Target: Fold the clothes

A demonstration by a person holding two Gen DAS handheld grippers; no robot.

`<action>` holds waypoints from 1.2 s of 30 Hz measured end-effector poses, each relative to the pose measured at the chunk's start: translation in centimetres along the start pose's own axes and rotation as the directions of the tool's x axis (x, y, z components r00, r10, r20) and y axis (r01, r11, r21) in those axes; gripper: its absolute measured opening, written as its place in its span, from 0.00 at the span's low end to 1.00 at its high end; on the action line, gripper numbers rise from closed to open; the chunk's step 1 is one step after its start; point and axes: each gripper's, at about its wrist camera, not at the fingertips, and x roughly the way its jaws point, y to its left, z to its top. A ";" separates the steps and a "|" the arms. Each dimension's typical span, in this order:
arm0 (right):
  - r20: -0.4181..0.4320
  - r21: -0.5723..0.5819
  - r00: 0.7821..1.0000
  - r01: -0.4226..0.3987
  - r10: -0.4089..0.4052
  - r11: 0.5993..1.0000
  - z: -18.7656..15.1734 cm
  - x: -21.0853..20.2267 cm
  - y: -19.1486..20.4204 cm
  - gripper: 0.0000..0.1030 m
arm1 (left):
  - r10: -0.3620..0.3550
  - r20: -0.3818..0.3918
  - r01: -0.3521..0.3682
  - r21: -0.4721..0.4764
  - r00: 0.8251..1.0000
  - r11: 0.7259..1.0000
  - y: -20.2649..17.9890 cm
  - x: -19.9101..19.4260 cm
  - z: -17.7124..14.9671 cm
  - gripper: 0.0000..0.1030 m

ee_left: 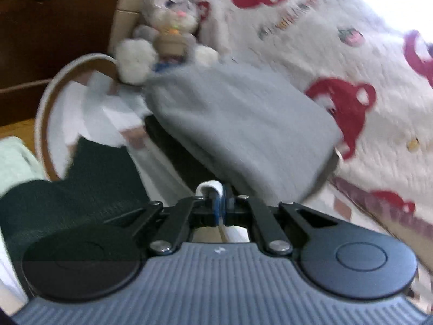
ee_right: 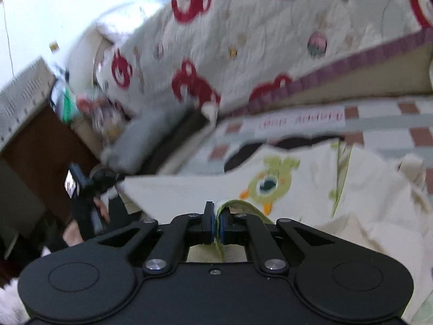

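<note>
Green-trimmed hem of the cream garment (ee_right: pixel 311 189) is pinched by the closed right gripper (ee_right: pixel 216 224), a white edge by the closed left gripper (ee_left: pixel 217 203); soft, light, limp cloth, judged best held at edges.

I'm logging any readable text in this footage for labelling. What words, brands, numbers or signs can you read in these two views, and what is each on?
None can be read for certain.
Coloured lettering on the white bear-print blanket: too blurred to read.
Red lettering on a white strip of the checked mat: upside down and blurred, unreadable.
Small light logo on the left gripper housing: a mark, no legible letters.
The cream garment in the right gripper shows a green cartoon print, no text.
</note>
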 end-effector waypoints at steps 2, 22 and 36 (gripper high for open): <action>-0.010 -0.023 0.999 -0.030 0.030 0.999 0.1 -0.8 1.1 0.06 | 0.012 0.003 -0.012 -0.027 1.000 1.000 1.4 -0.4 0.9 0.01; -0.101 0.075 0.995 0.023 -0.015 0.997 -4.3 -6.2 0.3 0.36 | -0.018 -0.152 0.026 0.054 0.988 0.998 -1.9 -5.7 -1.7 0.53; -0.020 -0.112 0.905 0.420 -0.425 0.901 -3.4 -7.4 -8.8 0.58 | -0.374 -0.656 0.724 0.407 0.656 0.557 -31.5 -16.0 -17.6 0.61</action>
